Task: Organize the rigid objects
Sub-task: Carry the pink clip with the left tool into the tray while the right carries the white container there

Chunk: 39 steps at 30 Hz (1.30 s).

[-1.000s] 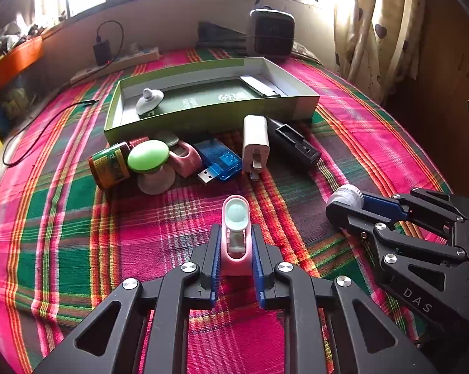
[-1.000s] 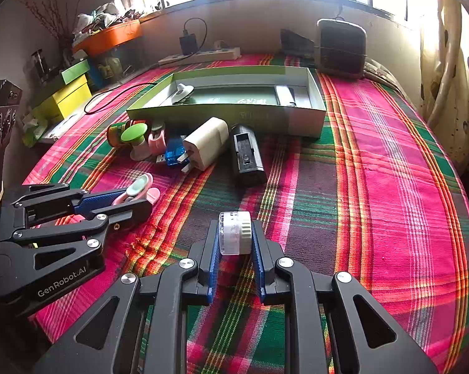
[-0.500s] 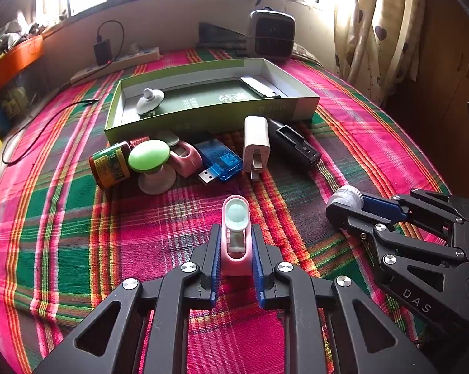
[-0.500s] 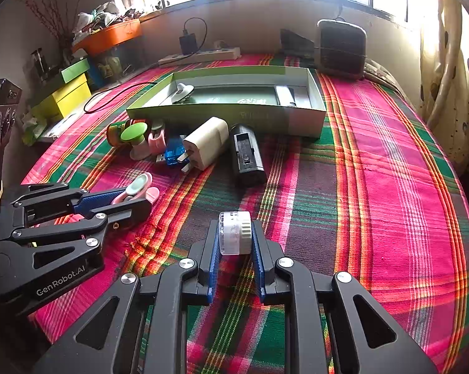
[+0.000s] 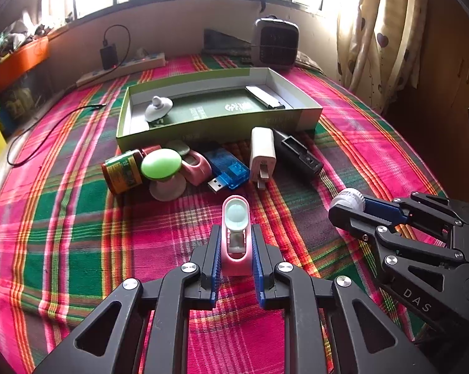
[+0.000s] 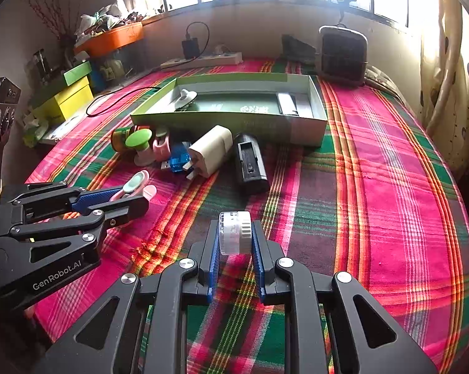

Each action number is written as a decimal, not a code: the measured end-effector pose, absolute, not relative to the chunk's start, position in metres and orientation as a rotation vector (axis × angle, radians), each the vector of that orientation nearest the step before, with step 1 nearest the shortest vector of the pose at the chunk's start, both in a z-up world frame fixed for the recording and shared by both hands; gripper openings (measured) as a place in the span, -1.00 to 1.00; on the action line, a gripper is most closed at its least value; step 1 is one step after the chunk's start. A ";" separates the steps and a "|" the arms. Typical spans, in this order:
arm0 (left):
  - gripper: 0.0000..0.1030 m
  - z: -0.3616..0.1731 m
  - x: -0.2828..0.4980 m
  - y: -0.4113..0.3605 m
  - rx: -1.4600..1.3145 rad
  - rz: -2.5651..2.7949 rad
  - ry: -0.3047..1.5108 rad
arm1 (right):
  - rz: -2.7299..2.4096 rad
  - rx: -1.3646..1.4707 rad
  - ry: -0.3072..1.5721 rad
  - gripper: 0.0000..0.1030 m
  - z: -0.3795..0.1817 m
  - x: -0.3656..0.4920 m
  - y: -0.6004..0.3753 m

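My left gripper (image 5: 235, 243) is shut on a pink clip-like gadget with a pale green top (image 5: 235, 227), held just above the plaid cloth. My right gripper (image 6: 234, 233) is shut on a small white ribbed bottle (image 6: 234, 232); that bottle (image 5: 348, 198) also shows at the right of the left wrist view. Ahead lies a pile: a brown jar (image 5: 122, 173), a green-capped knob (image 5: 163, 168), a second pink gadget (image 5: 195, 165), a blue USB stick (image 5: 226, 170), a white plug adapter (image 5: 262, 152) and a black box (image 5: 298, 155). Behind them stands an open green box (image 5: 219, 126) holding a white suction cup (image 5: 158, 109) and a grey bar (image 5: 264, 96).
A black heater (image 5: 278, 43) and a power strip (image 5: 122, 68) with a charger sit at the far edge by the wall. A black cable (image 5: 47, 124) runs over the cloth at the left. Yellow and green boxes (image 6: 66, 96) stand off the left side; curtains (image 5: 377, 31) hang at the right.
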<state>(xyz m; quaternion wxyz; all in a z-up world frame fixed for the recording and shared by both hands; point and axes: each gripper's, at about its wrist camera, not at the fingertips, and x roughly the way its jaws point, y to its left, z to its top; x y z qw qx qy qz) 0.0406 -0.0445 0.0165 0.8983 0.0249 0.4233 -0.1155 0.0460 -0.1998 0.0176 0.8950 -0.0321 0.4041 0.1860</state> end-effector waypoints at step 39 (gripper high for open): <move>-0.67 0.075 0.131 0.000 -0.017 -0.171 0.788 | 0.415 -0.111 0.707 -0.62 0.094 0.149 -0.187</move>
